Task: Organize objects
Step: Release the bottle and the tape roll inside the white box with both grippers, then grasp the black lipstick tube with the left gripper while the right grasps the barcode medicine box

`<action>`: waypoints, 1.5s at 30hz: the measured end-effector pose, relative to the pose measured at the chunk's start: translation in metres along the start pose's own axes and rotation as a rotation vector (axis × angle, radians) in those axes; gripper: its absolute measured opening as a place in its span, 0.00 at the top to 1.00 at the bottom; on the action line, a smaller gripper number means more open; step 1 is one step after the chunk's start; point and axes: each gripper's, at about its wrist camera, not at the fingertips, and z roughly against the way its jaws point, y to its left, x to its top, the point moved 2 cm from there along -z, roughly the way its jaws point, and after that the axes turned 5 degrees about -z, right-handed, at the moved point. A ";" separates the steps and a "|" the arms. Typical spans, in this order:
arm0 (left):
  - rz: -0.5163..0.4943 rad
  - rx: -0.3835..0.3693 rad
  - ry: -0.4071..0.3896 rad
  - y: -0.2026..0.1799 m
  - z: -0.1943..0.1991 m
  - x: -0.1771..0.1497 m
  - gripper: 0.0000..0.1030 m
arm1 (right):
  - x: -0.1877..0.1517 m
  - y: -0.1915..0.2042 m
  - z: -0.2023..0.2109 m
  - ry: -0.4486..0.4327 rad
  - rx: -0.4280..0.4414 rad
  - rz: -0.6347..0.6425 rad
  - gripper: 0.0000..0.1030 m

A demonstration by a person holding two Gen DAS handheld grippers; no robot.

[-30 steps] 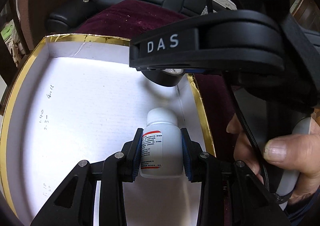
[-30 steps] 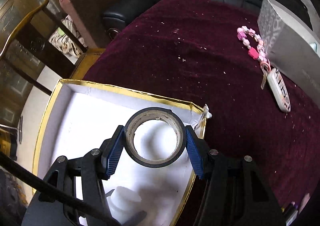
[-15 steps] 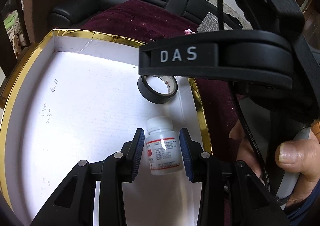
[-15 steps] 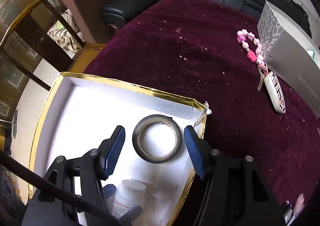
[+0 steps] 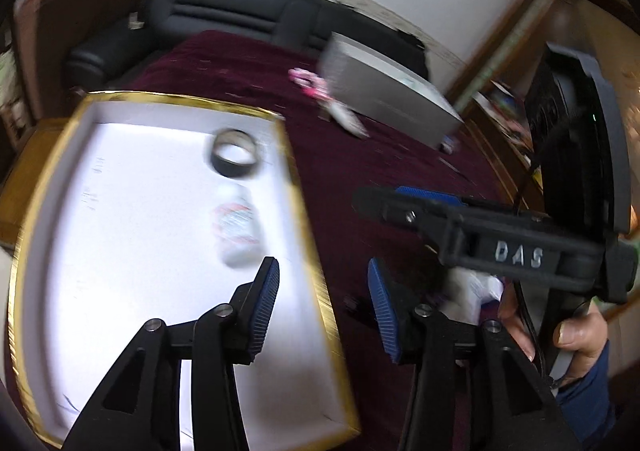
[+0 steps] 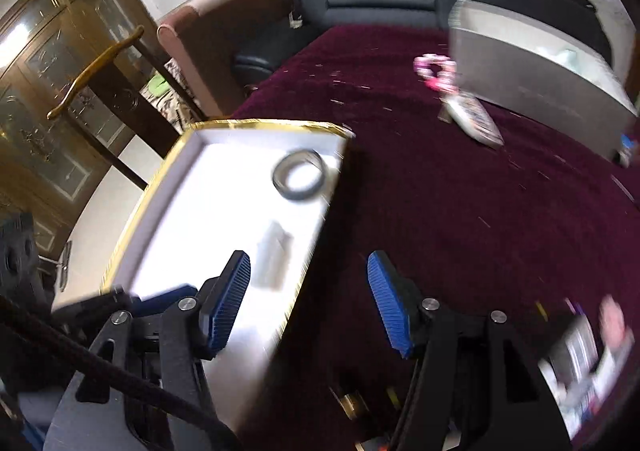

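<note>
Tape roll [image 5: 234, 158] and white pill bottle [image 5: 237, 232] both lying flat inside the gold-edged white box [image 5: 120, 251], bottle nearer, tape toward the far right corner. Left claw [image 5: 322, 305] empty, jaws just been opening, nothing between them, hanging over the box's right rim. Right claw [image 6: 308, 301] also empty and fairly wide, straddling the box edge and the dark red cloth of the worktop [image 6: 420, 191].

Still out on the cloth: pink beaded keychain [image 6: 434, 71] with its oval fob [image 6: 474, 119], lying right beside the grey carton [image 6: 540, 79]. Some small stuff at the near right too, way too blurred to name.

Probably the keychain up next. Guessing light and floppy, beads will dangle and swing, so better to pinch the stiff fob across its narrow width rather than the bead loop. Fob looks smooth, maybe a bit slippery, and lies flat on the cloth, so low approach needed. Close to the carton, so not much room on that side for a jaw. Carton likely too wide for either claw.
</note>
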 end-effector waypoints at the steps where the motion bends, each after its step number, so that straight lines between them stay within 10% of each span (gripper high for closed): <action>1: -0.008 -0.017 0.010 -0.012 0.002 -0.004 0.61 | -0.015 -0.007 0.014 -0.021 0.000 0.002 0.41; 9: 0.101 -0.066 0.110 -0.078 -0.026 -0.032 0.61 | -0.087 -0.061 0.083 -0.195 -0.065 -0.036 0.31; 20: 0.205 0.226 0.189 -0.086 -0.088 -0.039 0.60 | -0.111 -0.159 0.124 -0.337 -0.043 -0.208 0.31; 23: 0.109 0.291 0.136 -0.093 -0.098 -0.031 0.60 | -0.113 -0.179 0.127 -0.341 -0.073 -0.256 0.32; 27: -0.063 0.342 0.123 -0.103 -0.098 -0.038 0.86 | -0.119 -0.208 0.130 -0.322 -0.169 -0.365 0.32; 36: -0.219 0.342 0.128 -0.109 -0.074 -0.070 0.86 | -0.118 -0.213 0.097 -0.204 -0.297 -0.400 0.30; 41: -0.250 0.372 0.120 -0.113 -0.085 -0.063 0.85 | -0.121 -0.214 0.091 -0.216 -0.362 -0.403 0.38; 45: -0.247 0.360 0.098 -0.110 -0.090 -0.061 0.84 | -0.126 -0.217 0.099 -0.225 -0.376 -0.359 0.68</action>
